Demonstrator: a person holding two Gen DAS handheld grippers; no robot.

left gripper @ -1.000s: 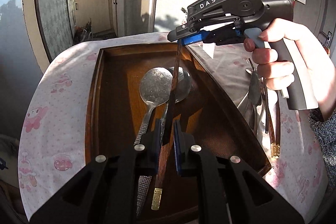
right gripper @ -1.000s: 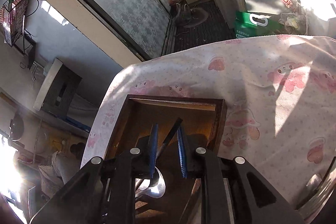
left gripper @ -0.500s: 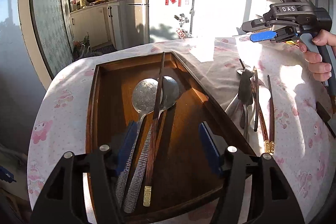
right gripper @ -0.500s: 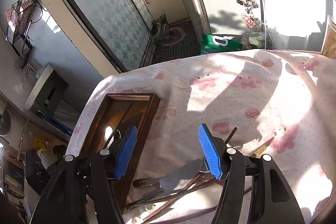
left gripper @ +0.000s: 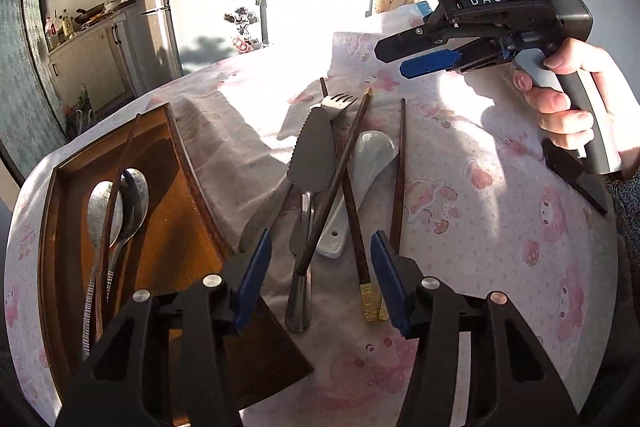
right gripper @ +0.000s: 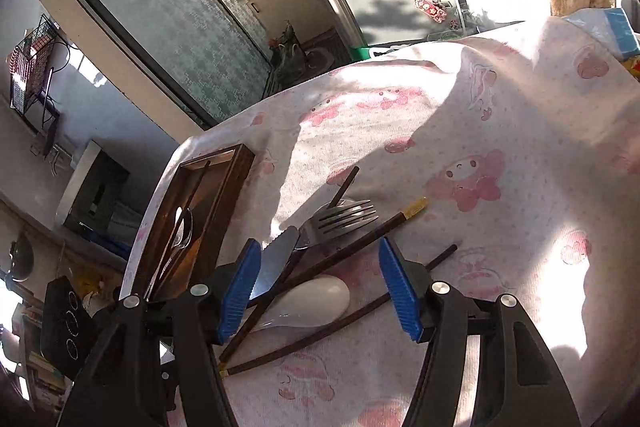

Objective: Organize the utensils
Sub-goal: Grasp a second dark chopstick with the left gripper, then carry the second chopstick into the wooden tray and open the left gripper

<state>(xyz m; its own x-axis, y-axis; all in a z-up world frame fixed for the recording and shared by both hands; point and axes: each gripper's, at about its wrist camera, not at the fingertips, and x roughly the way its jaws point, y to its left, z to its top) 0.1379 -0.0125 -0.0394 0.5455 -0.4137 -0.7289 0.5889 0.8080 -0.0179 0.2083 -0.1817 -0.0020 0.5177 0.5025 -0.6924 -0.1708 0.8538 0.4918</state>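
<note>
- A counter is seen draped in a soft white cloth (left gripper: 460,195) printed with pink cartoon figures and small dots, lit by hard sunlight.
- A dark brown wooden tray (left gripper: 188,163) with raised straight walls is set at the left of the counter. Two polished metal spoons (left gripper: 105,205) with textured handles are laid in it, bowls toward the far end, and one thin dark wooden chopstick (left gripper: 120,171) is laid lengthwise across them.
- A loose pile of utensils is spread on the cloth just right of the tray: a flat grey serrated knife (left gripper: 314,155), a four-tined steel fork (left gripper: 339,103), a glossy white ceramic soup spoon (left gripper: 370,155), and slim dark chopsticks (left gripper: 348,147) with square gold caps, some crossed over the others.
- The left claw (left gripper: 320,267) is held low over the near end of the pile. Its ribbed blue pads (left gripper: 256,275) stand apart, having just been drawn somewhat closer; the utensil handles are seen between them, but nothing is gripped.
- The right claw (right gripper: 320,287), black with the same ribbed blue pads, is held by a hand (left gripper: 576,99) above the pile's right side. Its jaws are parted moderately wide and hold nothing; the knife and ceramic spoon are framed between them in its own view.
</note>
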